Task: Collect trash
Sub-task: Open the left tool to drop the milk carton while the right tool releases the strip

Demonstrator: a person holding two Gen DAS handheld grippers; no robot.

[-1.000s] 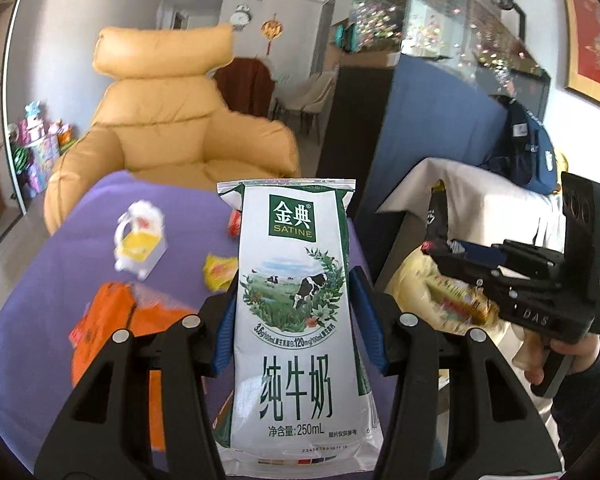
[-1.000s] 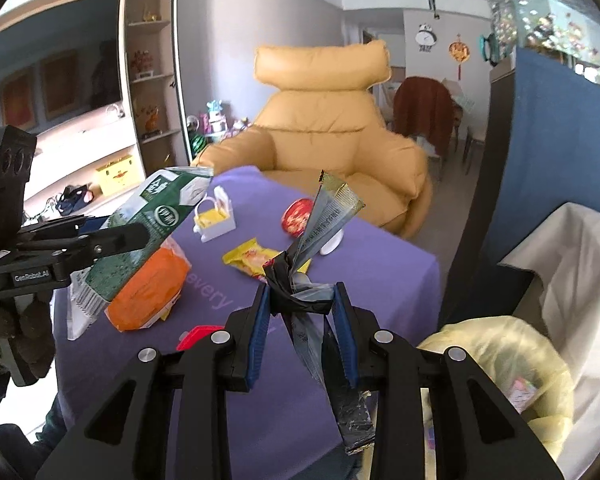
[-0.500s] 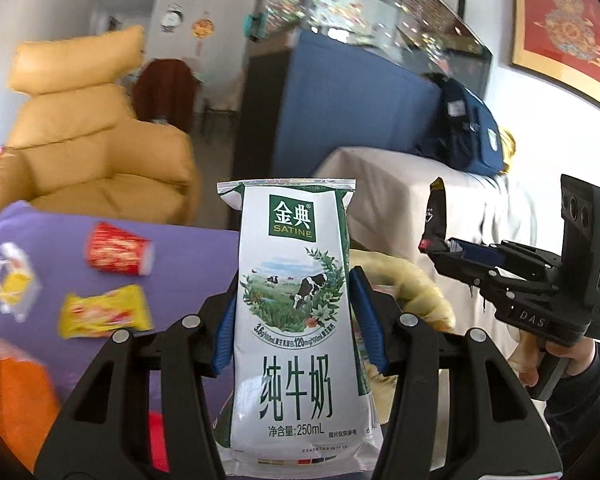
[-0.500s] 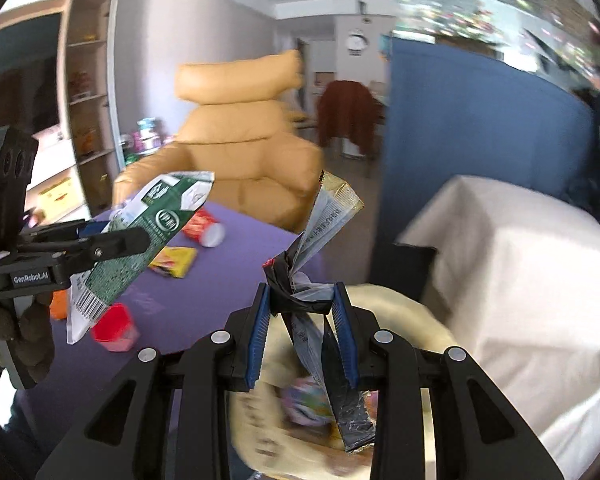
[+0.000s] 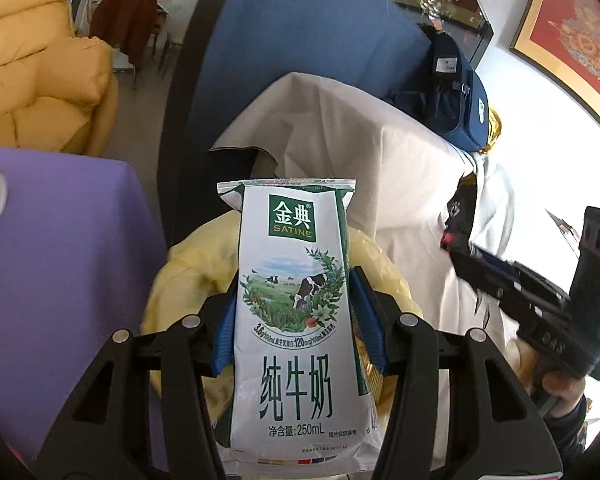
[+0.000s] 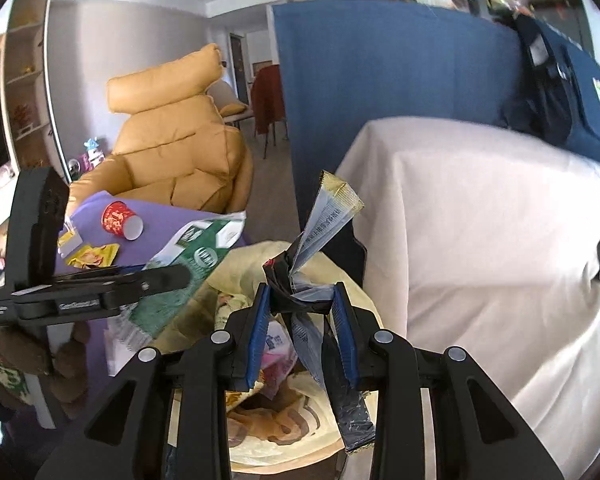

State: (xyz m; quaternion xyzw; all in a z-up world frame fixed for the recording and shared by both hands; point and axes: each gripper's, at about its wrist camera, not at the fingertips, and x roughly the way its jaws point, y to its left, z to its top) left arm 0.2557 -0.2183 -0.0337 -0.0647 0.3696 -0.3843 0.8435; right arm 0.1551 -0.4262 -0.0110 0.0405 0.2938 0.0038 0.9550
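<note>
Both grippers have swung off the purple table and now hang over the yellow bin bag [image 6: 260, 436], which a second ago sat off to the side. Nearest to the bag, the right gripper [image 6: 302, 320] is clenched on a crumpled silver-and-black wrapper [image 6: 324, 220], the twisted middle pinched between the blue pads, its tail dangling right above the bag's open mouth. Just to the bag's left, the left gripper [image 5: 296, 328] is clamped on the green-and-white milk pouch [image 5: 296, 304], held upright with its lower end over the bag's near rim.

To do the drop well, I'd say bring each piece squarely over the opening, not the rim, then let go one at a time so the grippers don't knock together. The pouch is wide and flat, so tipping it nose-down should stop it bridging the rim. The wrapper is light and could cling to a pad; a small shake may be needed.

Beyond the bag, on the purple table [image 6: 168, 224], a red cup [image 6: 121, 220] and a yellow wrapper [image 6: 94, 255] wait for collection.
</note>
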